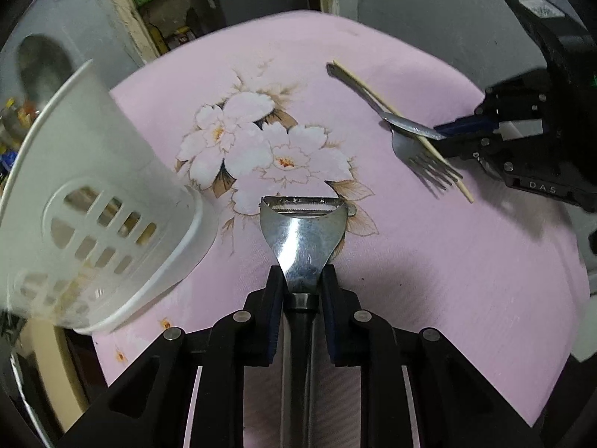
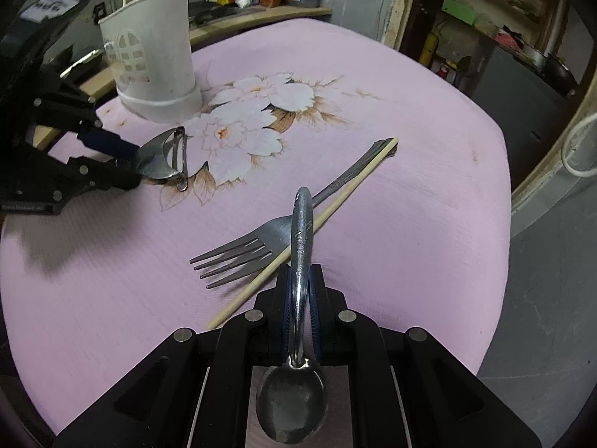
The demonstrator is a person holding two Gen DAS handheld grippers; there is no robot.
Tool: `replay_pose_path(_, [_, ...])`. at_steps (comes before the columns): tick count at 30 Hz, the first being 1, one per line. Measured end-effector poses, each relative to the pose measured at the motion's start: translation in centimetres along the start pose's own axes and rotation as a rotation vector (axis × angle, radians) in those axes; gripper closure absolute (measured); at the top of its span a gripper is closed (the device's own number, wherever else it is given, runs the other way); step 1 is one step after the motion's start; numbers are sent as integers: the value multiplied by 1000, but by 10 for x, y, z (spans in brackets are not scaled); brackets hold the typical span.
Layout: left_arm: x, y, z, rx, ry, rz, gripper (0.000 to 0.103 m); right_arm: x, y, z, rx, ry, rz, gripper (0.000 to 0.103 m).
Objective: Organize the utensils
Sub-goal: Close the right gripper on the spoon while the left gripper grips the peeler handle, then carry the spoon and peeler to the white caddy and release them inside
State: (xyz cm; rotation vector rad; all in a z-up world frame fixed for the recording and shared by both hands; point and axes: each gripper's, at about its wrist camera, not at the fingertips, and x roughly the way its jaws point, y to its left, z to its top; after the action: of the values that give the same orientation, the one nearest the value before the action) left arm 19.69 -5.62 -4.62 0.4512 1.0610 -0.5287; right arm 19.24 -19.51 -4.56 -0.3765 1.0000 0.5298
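My left gripper [image 1: 301, 280] is shut on the neck of a metal peeler [image 1: 304, 231], whose blade points away over the pink flowered tablecloth [image 1: 429, 280]. The white slotted utensil holder [image 1: 93, 186] stands close on its left. My right gripper [image 2: 300, 280] is shut on a spoon [image 2: 303, 235], held by the handle with its bowl toward the camera. Under the handle's tip a fork [image 2: 238, 257] and a wooden chopstick [image 2: 335, 205] lie crossed on the cloth. The right wrist view also shows the left gripper [image 2: 128, 160] with the peeler [image 2: 166, 156] near the holder [image 2: 153, 59].
Behind the holder a wooden counter [image 2: 261, 15] carries bottles and packets. Cluttered shelves [image 2: 485, 18] stand beyond the table's far edge. A white cable [image 2: 574, 149] hangs at the right. The cloth-covered table drops off to grey floor [image 2: 541, 317] on the right.
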Motion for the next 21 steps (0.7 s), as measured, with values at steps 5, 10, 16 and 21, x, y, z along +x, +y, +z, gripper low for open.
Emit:
replay_pose_path(5, [-15, 2, -17, -116, -146, -15, 87, -16, 0, -14, 69, -138, 2, 96])
replay_pose_path(10, [-47, 0, -38, -196, -338, -3, 87, -43, 5, -27, 128, -319, -1, 96])
replay_pose_path(16, [-72, 15, -50, -318, -525, 22, 87, -67, 21, -24, 148, -529, -22, 97])
replay_pose_path(21, [-107, 23, -54, -394, -646, 30, 87, -83, 35, -11, 161, -649, -5, 97])
